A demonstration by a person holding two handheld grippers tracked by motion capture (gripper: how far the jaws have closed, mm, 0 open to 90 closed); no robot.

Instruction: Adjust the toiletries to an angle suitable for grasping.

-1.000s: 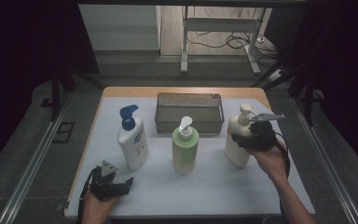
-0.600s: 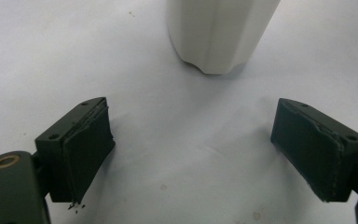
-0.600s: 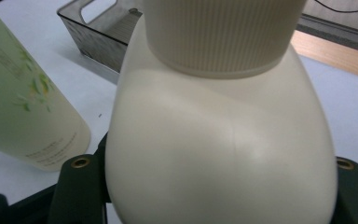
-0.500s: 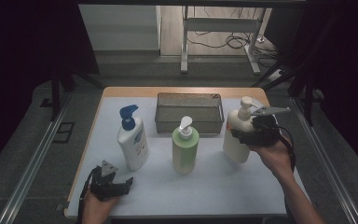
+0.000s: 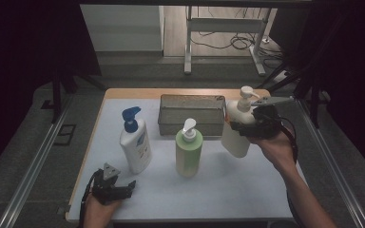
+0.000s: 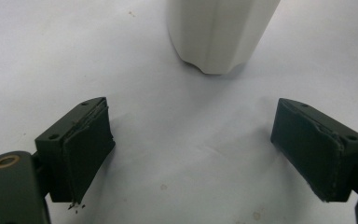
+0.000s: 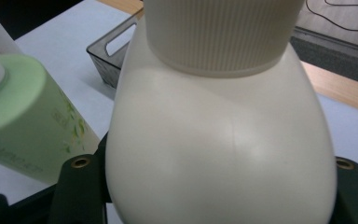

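Note:
My right gripper (image 5: pixel 244 127) is shut on a cream pump bottle (image 5: pixel 236 134), gripping its shoulder and holding it above the white mat, tilted a little to the left. The right gripper view has the same cream bottle (image 7: pixel 219 149) wedged between the jaws, with the green pump bottle (image 7: pixel 23 126) beside it. That green bottle (image 5: pixel 188 149) stands mid-table and a white bottle with a blue pump (image 5: pixel 135 141) stands to its left. At the near left edge my left gripper (image 5: pixel 126 187) rests open on the mat, its fingers (image 6: pixel 81 149) wide apart before the white bottle's base (image 6: pixel 219 32).
A dark mesh basket (image 5: pixel 192 114) sits at the back of the mat, just left of the lifted bottle. The wooden table edge (image 5: pixel 123 93) runs behind it. Metal rails flank the table on both sides.
My right hand has lifted the cream bottle off the mat and carried it slightly back and left, toward the basket. The left gripper has stayed put.

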